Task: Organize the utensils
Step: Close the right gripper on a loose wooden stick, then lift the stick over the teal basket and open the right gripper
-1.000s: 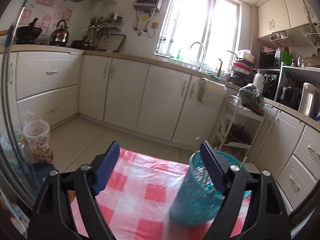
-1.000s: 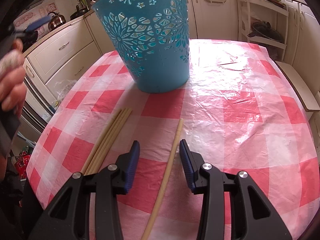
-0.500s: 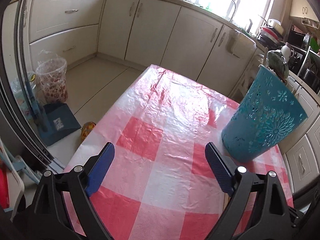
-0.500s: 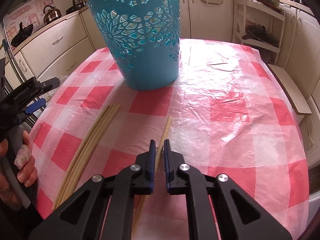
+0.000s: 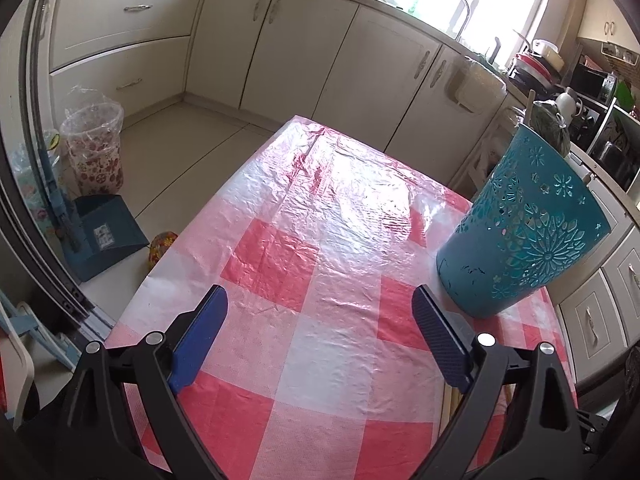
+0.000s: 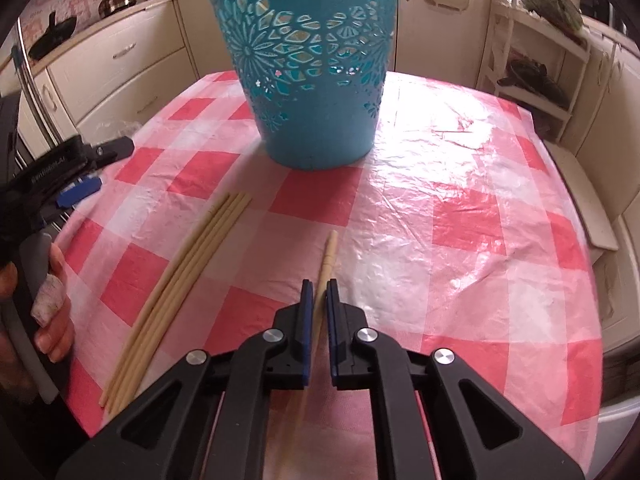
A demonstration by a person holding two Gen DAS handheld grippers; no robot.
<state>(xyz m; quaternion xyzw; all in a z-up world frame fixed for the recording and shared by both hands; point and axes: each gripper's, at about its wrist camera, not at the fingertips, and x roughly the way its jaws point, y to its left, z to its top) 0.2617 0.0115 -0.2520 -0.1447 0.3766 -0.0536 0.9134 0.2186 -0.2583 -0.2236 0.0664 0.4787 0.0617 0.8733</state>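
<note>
A teal cut-out basket stands upright on the red-and-white checked tablecloth. In front of it lies a single pale chopstick, and my right gripper is shut on it, blue pads pressing both sides. Several more chopsticks lie bundled side by side to the left. My left gripper is open over bare cloth with nothing between its fingers; the basket stands to its right. In the right wrist view that left gripper shows at the table's left edge, held by a hand.
Cream cabinets line the walls around the table. On the floor to the left stand a lined waste bin and a blue dustpan. A white rack stands past the table's far right corner.
My right gripper has shut on the single chopstick. My left gripper dropped and tilted down, from facing the cabinets to low over the tablecloth, staying open.
</note>
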